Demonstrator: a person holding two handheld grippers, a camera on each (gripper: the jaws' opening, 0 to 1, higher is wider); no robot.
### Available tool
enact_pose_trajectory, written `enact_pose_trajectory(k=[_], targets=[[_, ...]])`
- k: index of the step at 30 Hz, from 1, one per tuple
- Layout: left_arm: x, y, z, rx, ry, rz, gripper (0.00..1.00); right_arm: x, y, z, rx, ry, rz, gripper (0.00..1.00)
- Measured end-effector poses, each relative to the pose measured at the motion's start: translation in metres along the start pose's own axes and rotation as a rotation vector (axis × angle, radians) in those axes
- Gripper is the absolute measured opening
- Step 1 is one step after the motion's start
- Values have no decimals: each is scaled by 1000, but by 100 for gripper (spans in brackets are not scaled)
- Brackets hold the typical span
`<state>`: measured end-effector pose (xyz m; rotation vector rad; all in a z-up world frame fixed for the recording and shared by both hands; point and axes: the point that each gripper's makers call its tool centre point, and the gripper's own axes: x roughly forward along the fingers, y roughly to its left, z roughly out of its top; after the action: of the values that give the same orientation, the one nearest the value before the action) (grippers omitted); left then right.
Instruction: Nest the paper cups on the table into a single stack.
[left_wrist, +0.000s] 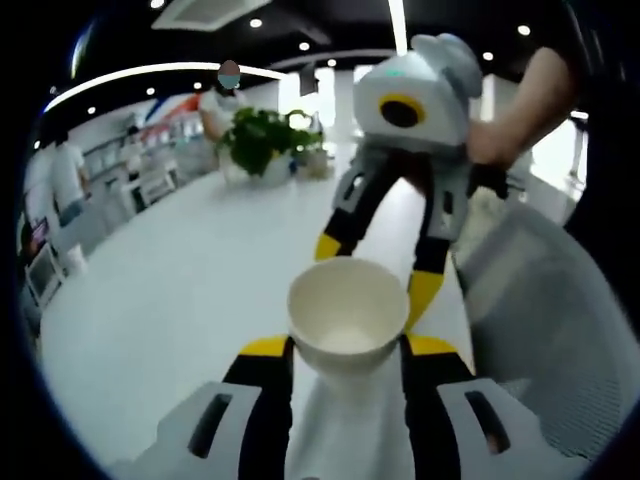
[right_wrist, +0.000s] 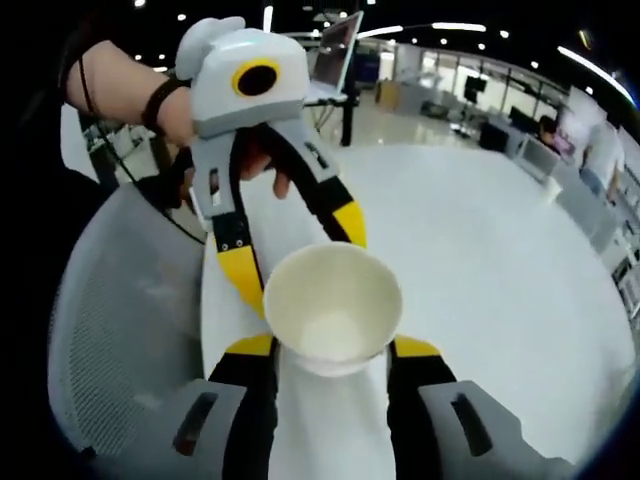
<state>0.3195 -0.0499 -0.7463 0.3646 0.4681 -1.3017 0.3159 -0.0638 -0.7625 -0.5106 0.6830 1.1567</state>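
The left gripper (left_wrist: 345, 345) is clamped on a paper cup (left_wrist: 348, 316), mouth open toward the camera, above the white table (left_wrist: 180, 300); the right gripper (right_wrist: 332, 347) grips a second cup (right_wrist: 332, 308) the same way; both cups are raised off the table, near each other, probably so that one can go into the other.

No text, label, brand, number or sign can be read in either the left gripper view or the right gripper view. The colored panels on the far wall in the left gripper view are too blurred to make out any lettering.
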Motion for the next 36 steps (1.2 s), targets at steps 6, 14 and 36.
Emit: enact_pose_trajectory(k=[6,14,36], targets=[[3,21,14,30,4,5,41,-4,-22,11,38,-33,-38,39],[6,49,30,39,-19,22,42,-9,-51,24,49,-66,-80,39],[33,117,35,37,-6,49,42,11,-124,28,24,-28,-98,39]])
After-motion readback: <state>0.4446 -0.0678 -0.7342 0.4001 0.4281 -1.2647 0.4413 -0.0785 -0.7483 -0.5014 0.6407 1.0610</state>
